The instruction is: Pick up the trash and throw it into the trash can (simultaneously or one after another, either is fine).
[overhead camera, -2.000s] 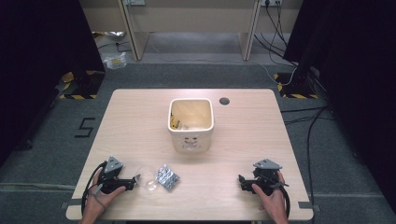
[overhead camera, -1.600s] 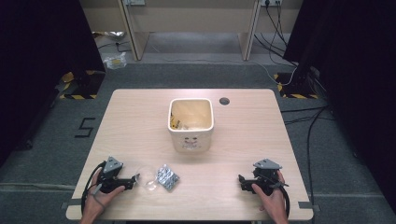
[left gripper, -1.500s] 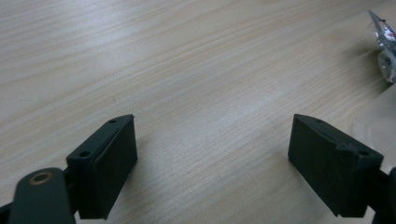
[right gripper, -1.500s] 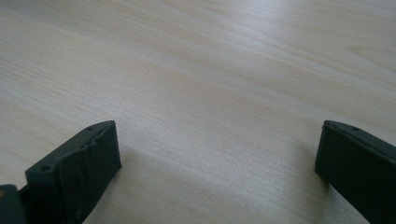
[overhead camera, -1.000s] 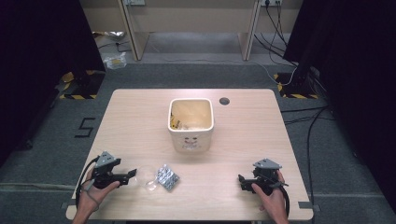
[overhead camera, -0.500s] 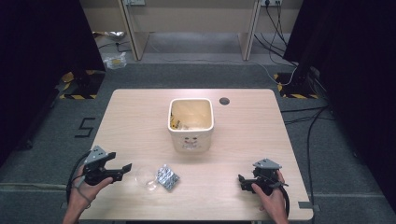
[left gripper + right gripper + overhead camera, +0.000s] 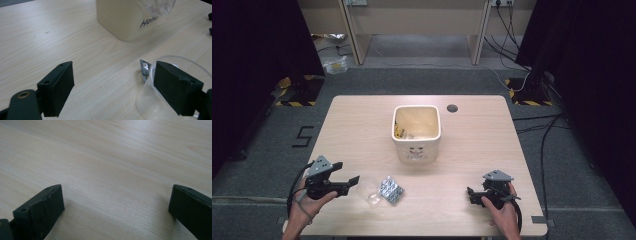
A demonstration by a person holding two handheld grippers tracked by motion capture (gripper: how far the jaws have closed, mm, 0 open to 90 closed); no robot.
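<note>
A clear plastic cup [image 7: 368,191] lies on its side on the wooden table [image 7: 492,135], next to a silvery blister pack [image 7: 391,190]. My left gripper [image 7: 352,180] hovers just left of the cup, jaws wide open and holding nothing. In the left gripper view the cup [image 7: 147,100] sits by the right jaw, with the blister pack [image 7: 145,70] beyond it. A cream bin [image 7: 416,131] with scraps inside stands mid-table; its side [image 7: 122,17] reads "Hello". My right gripper [image 7: 471,194] rests low at the front right, open over bare wood [image 7: 112,170].
A round cable hole [image 7: 452,108] sits in the table behind the bin. Crinkled clear plastic [image 7: 157,5] shows at the bin's top edge in the left gripper view. Cables trail on the floor to the right [image 7: 537,125].
My left gripper has backed away to the left of the cup and lifted, with its jaws open. The right gripper has stayed put.
</note>
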